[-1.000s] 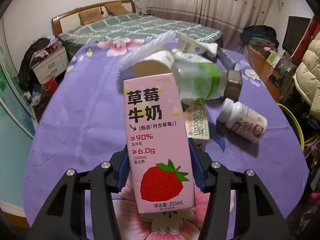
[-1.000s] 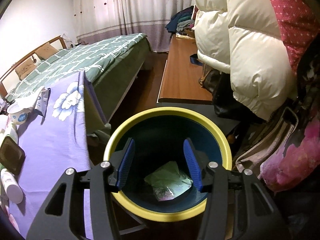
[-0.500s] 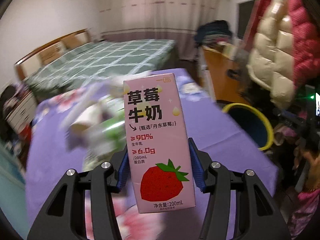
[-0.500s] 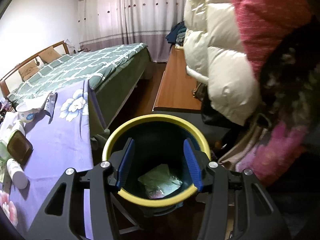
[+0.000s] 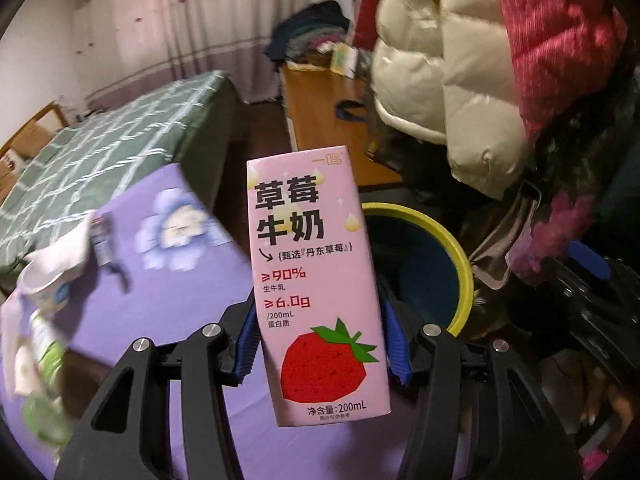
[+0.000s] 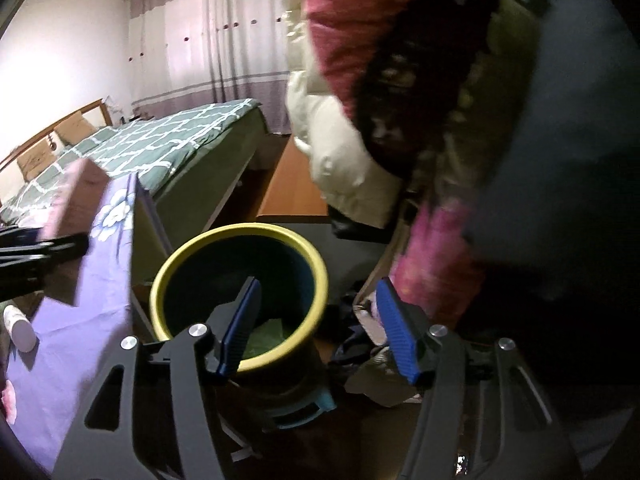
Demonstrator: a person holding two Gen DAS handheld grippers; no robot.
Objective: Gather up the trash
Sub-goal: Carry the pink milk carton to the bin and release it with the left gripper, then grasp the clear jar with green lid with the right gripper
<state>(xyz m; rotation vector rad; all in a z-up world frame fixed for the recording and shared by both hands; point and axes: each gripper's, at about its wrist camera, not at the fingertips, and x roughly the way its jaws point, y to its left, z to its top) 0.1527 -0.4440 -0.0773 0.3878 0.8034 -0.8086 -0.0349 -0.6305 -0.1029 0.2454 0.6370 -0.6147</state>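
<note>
The pink strawberry milk carton [image 5: 320, 280] stands upright between the blue pads of the left gripper [image 5: 322, 344], whose jaws are clenched on its sides; it hangs in the air past the near right corner of the desk [image 5: 192, 280], just left of the yellow-rimmed bin [image 5: 460, 256] and not yet over its mouth. That piece is picked up but not dropped. Inside the bin lies green crumpled trash [image 6: 266, 336], so at least one piece appears to be collected already. The right gripper [image 6: 316, 320] hovers over the bin's right rim, its jaws having just been opening, with nothing between them. Left on the purple cloth are a white cup [image 5: 44, 292], a green-labelled bottle [image 5: 44, 364], a small white bottle [image 6: 18, 326] and, blurred, what may be wrappers farther back.
</note>
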